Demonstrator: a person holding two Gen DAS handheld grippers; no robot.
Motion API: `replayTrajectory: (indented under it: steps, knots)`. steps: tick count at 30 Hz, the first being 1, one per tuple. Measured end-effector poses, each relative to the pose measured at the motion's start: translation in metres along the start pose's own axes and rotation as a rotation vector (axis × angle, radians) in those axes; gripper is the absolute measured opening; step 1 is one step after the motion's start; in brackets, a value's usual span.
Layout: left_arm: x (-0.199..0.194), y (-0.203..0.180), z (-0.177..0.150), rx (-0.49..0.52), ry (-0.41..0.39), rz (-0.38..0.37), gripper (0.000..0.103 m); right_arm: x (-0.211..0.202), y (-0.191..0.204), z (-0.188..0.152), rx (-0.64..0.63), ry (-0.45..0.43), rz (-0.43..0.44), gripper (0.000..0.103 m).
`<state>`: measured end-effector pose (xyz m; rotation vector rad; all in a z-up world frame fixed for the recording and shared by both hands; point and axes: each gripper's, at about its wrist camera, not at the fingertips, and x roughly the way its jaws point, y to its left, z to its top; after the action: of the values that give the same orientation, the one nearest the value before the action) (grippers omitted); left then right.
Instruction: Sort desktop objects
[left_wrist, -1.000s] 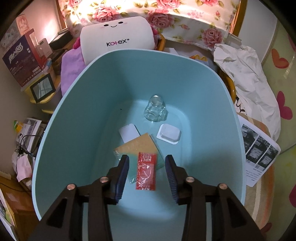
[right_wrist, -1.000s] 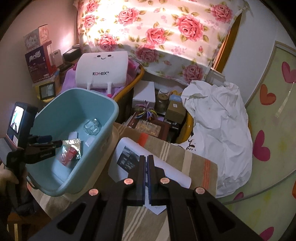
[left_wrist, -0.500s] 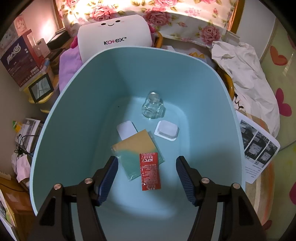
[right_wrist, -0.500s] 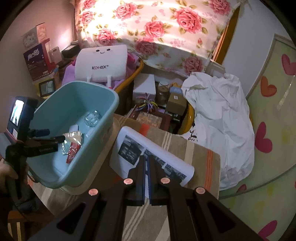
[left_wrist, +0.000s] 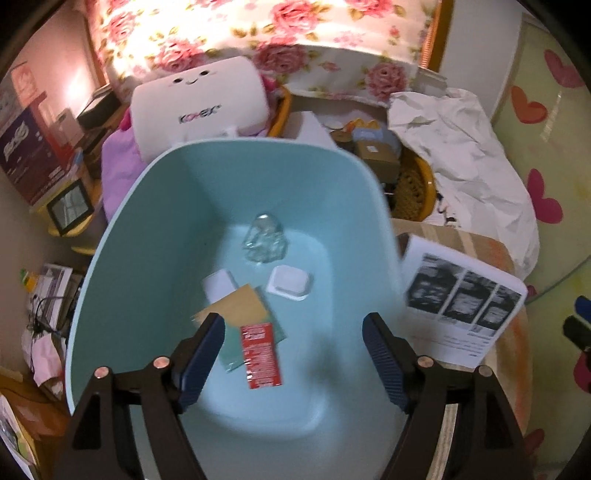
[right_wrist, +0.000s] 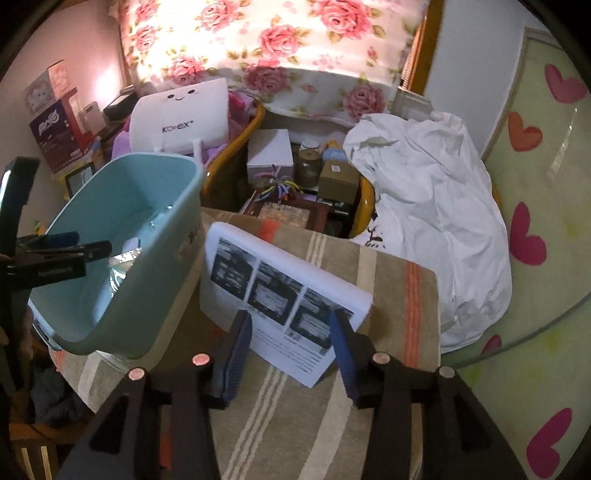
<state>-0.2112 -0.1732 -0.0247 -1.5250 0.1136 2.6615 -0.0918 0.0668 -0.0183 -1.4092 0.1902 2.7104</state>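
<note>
Right wrist view: printed sheet (right_wrist: 280, 291) lies flat on the striped cloth (right_wrist: 391, 280), just right of the teal bin (right_wrist: 147, 295), long axis running diagonally away. Our right gripper (right_wrist: 291, 347) is nearer; its jaws have just been opening, about halfway, straddling the sheet's near corner w/ nothing gripped. Left gripper (left_wrist: 293, 360) hangs over the bin, jaws just widened, empty, red sauce packet (left_wrist: 260, 354) lying loose below.
</note>
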Motion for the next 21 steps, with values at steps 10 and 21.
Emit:
replayTrajectory:
  steps: [10, 21]
  knots:
    - [-0.007, -0.073, 0.009, 0.128, -0.025, -0.018, 0.080, 0.023, -0.058, -0.026, 0.098, 0.039, 0.047, 0.057]
    - [0.014, -0.133, 0.014, 0.209, 0.000, 0.048, 0.080, 0.063, -0.106, -0.048, 0.166, 0.052, 0.148, 0.064]
